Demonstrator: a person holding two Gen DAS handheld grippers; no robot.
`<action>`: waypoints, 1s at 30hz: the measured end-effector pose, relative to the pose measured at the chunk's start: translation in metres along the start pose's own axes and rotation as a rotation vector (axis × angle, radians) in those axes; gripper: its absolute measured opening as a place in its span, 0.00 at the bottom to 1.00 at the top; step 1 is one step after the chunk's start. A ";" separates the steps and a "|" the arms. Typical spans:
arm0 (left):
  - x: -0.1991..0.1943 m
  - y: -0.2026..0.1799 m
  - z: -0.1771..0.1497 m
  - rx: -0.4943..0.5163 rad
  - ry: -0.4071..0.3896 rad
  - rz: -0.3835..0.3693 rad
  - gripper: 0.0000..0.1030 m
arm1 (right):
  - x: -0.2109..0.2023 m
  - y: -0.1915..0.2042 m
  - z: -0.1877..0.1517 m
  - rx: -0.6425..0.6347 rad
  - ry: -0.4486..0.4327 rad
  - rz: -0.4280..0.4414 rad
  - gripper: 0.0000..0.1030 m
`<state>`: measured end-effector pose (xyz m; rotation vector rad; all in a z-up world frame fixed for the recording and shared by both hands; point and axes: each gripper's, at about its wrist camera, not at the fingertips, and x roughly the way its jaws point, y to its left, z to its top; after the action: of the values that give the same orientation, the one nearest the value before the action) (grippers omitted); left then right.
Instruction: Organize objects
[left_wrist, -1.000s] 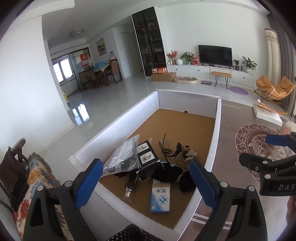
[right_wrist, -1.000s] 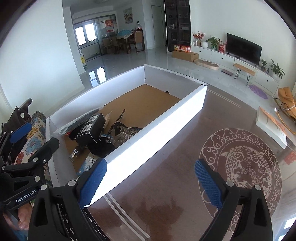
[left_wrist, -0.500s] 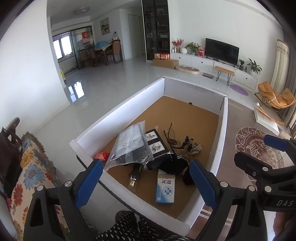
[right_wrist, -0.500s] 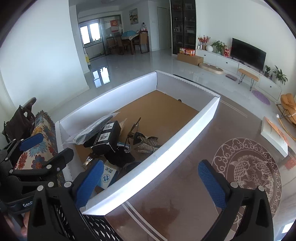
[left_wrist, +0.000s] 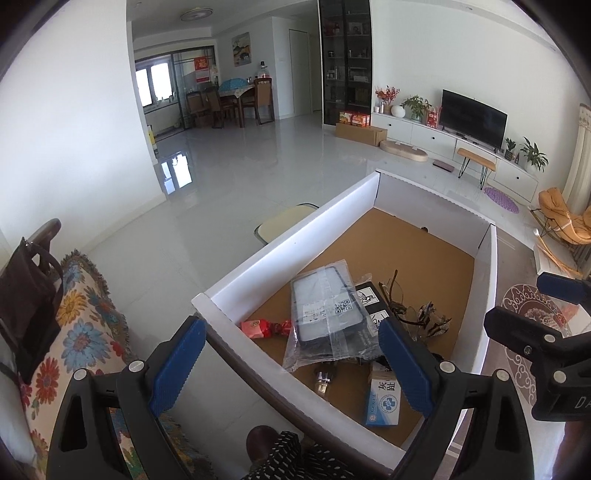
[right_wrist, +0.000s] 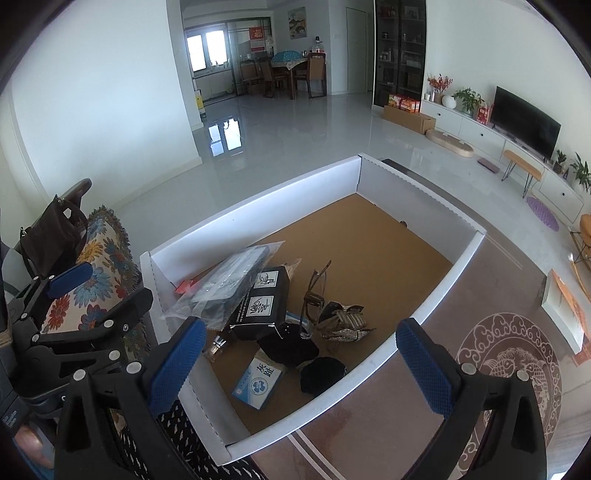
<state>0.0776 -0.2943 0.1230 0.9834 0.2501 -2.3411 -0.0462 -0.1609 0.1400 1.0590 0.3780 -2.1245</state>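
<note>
A white-walled box with a cork floor (left_wrist: 295, 254) (right_wrist: 258, 206) holds a pile at its near end: a plastic-bagged dark item (left_wrist: 325, 314) (right_wrist: 225, 284), a black box with white labels (right_wrist: 262, 306), a red candy (left_wrist: 264, 328), glasses (right_wrist: 314, 295), a beaded hair clip (right_wrist: 345, 321), dark cloth (right_wrist: 288, 347), and a blue-and-white carton (left_wrist: 382, 400) (right_wrist: 256, 380). My left gripper (left_wrist: 291, 369) is open and empty above the box's near-left corner. My right gripper (right_wrist: 301, 365) is open and empty above the pile.
A floral cushion (left_wrist: 74, 325) and a dark bag (left_wrist: 29, 291) lie at the left. The box sits on a brown table with a round fish pattern (right_wrist: 517, 369). A white book (right_wrist: 565, 306) lies at the right. Beyond are tiled floor, a TV unit and a dining table.
Both grippers have moved left and higher over the box's near end. The views now look more steeply down onto the pile, and the red candy has come into sight.
</note>
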 end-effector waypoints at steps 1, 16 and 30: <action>0.003 0.002 0.001 0.000 0.004 -0.001 0.93 | 0.003 0.000 0.001 0.005 0.011 -0.002 1.00; 0.025 -0.001 0.004 0.001 0.032 -0.014 0.93 | 0.026 -0.003 0.003 0.015 0.052 -0.036 1.00; 0.032 -0.005 0.008 0.004 0.041 -0.021 0.93 | 0.034 -0.008 0.005 0.030 0.064 -0.038 1.00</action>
<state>0.0521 -0.3077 0.1058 1.0368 0.2727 -2.3428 -0.0685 -0.1746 0.1160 1.1477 0.4004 -2.1402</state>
